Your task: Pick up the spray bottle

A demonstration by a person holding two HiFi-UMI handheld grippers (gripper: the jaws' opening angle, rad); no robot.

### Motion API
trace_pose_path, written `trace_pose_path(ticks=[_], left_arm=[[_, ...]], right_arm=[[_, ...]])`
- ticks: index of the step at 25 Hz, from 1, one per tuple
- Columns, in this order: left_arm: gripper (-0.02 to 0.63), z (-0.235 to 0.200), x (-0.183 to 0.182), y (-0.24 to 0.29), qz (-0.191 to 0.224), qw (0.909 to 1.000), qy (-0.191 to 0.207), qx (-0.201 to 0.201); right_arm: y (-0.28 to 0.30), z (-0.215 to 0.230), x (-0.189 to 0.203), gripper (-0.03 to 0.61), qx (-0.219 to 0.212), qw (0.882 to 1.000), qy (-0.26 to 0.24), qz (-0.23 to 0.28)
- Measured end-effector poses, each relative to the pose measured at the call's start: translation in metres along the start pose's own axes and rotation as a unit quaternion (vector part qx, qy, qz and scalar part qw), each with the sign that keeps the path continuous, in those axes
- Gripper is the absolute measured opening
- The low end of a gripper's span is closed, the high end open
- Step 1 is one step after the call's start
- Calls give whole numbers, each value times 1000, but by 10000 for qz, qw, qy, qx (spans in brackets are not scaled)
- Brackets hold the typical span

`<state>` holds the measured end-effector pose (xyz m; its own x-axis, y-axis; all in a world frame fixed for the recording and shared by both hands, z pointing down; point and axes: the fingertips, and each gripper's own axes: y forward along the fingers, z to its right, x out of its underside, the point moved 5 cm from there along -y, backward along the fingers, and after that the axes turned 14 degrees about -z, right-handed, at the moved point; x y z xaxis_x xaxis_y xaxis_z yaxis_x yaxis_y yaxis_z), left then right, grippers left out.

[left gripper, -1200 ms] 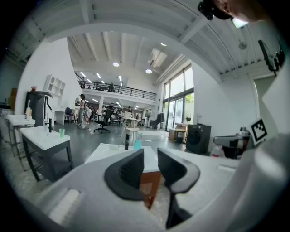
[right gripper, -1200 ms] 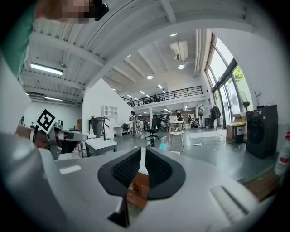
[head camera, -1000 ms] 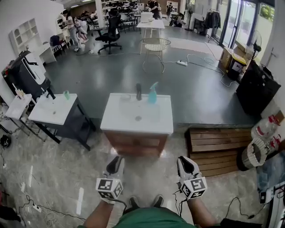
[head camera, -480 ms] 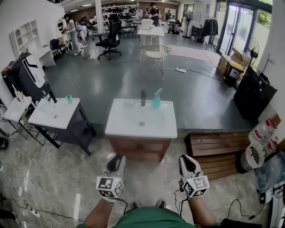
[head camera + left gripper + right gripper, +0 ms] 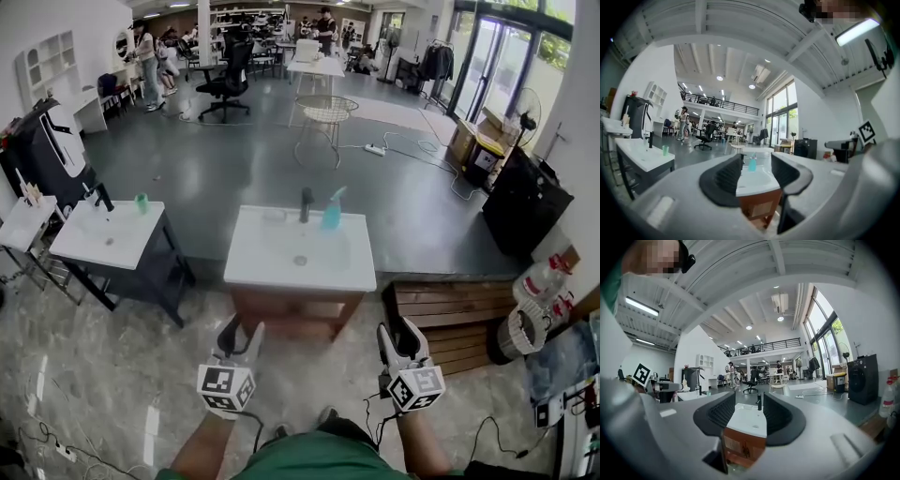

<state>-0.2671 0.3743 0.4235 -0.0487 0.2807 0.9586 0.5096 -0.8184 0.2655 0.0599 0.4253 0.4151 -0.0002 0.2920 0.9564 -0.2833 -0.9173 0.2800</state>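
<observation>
The teal spray bottle (image 5: 331, 214) stands upright at the back of a white sink vanity (image 5: 272, 267), just right of the black faucet (image 5: 306, 203). Both grippers hang level in front of the vanity, well short of it. My left gripper (image 5: 241, 333) has its jaws opening with nothing between them; in the left gripper view (image 5: 756, 159) the far-off bottle (image 5: 752, 163) shows through the gap. My right gripper (image 5: 397, 334) is opening too and holds nothing. The right gripper view (image 5: 749, 399) shows the faucet (image 5: 759, 401) and basin, but no bottle.
A second white vanity (image 5: 80, 246) with a green cup (image 5: 142, 202) stands to the left. A wooden pallet (image 5: 450, 314) lies right of the near vanity, with large bottles (image 5: 539, 286) and a black cabinet (image 5: 525, 202) beyond. People and office furniture fill the back.
Both grippers' jaws have gone from shut to spread apart. Both hands have moved forward a little toward the vanity, which now looks slightly nearer.
</observation>
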Motion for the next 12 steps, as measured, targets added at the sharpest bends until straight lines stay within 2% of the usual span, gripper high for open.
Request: trace_pose_path(ticks=[6, 12], left_arm=[[215, -20, 7, 23, -109, 9999, -94, 78], [215, -43, -4, 55, -92, 9997, -92, -191]], right_arm=[[35, -2, -4, 170, -129, 9999, 71, -76], [94, 11, -12, 169, -422, 9990, 104, -116]])
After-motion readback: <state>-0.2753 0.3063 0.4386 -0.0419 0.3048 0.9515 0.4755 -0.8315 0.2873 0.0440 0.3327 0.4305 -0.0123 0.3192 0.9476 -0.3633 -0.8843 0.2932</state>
